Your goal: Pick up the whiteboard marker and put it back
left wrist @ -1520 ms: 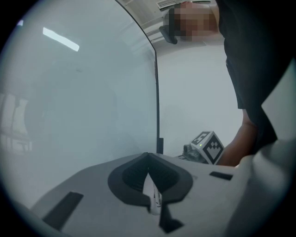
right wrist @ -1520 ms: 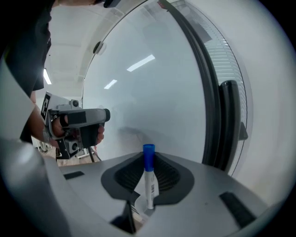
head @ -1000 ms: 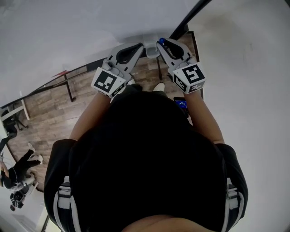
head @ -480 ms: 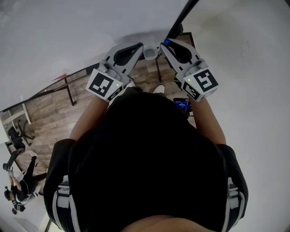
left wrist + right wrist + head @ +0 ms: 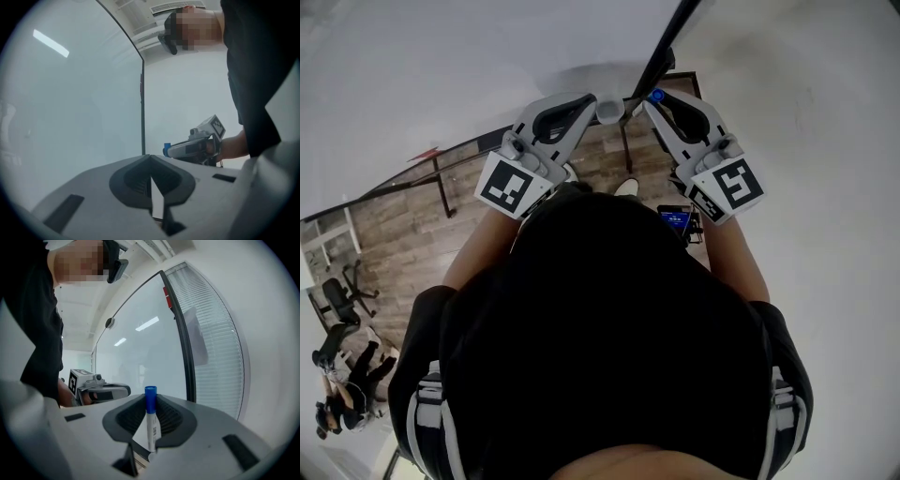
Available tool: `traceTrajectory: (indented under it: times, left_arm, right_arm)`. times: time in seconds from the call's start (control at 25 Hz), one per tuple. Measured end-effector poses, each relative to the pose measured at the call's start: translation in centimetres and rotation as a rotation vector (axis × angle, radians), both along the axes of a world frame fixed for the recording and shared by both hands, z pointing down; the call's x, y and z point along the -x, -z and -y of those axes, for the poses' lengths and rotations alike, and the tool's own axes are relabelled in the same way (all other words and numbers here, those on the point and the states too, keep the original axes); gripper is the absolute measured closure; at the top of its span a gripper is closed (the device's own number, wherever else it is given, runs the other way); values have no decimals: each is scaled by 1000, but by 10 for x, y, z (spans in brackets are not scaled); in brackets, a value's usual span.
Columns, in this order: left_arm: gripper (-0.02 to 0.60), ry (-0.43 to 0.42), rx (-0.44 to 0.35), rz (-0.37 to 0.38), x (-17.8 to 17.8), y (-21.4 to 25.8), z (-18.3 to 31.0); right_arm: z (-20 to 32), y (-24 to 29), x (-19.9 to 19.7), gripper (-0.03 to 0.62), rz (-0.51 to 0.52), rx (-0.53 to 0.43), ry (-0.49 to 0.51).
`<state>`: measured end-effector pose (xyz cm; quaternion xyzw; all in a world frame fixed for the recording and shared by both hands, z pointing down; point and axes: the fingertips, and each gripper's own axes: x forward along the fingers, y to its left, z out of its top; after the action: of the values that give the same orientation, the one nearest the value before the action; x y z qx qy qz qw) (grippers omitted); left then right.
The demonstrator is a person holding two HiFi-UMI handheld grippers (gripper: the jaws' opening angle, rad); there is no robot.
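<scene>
A whiteboard marker (image 5: 151, 420) with a white barrel and blue cap stands upright between the jaws of my right gripper (image 5: 150, 401), which is shut on it. In the head view the blue cap (image 5: 656, 95) shows at the tip of the right gripper (image 5: 661, 101), held up close to the white wall. My left gripper (image 5: 586, 101) is raised beside it, with its tips together and nothing held. In the left gripper view my left gripper (image 5: 150, 158) faces a pale glass board (image 5: 70, 93), and the right gripper (image 5: 190, 148) is off to the right.
A black post (image 5: 667, 42) runs up the wall between the grippers. Below are a wooden floor (image 5: 403, 225), a black table frame (image 5: 441, 183) and a phone (image 5: 677, 220) with a lit screen. A seated person (image 5: 342, 394) is at lower left. White blinds (image 5: 211, 343) hang right of the glass.
Both grippers have moved up the picture toward the wall, the right one also drifting right with the marker. The person at lower left has shifted.
</scene>
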<state>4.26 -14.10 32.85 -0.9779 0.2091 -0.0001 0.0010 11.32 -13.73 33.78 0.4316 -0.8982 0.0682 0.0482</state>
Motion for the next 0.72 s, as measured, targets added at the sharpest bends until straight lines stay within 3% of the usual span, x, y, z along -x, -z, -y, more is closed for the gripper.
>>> traceTrajectory:
  times: [0.36,0.56,0.72]
  left_arm:
    - [577,47,11,20,11,3,-1]
    - [577,53,-20,-39,17,5,-8]
    - [577,76,-6,23,21,-11,-14]
  right_arm:
    - [-4,2,2,530,15,25,23]
    - [-8,-2,5,530,10,12,32]
    - [-14,-10,5,530,3,9,40]
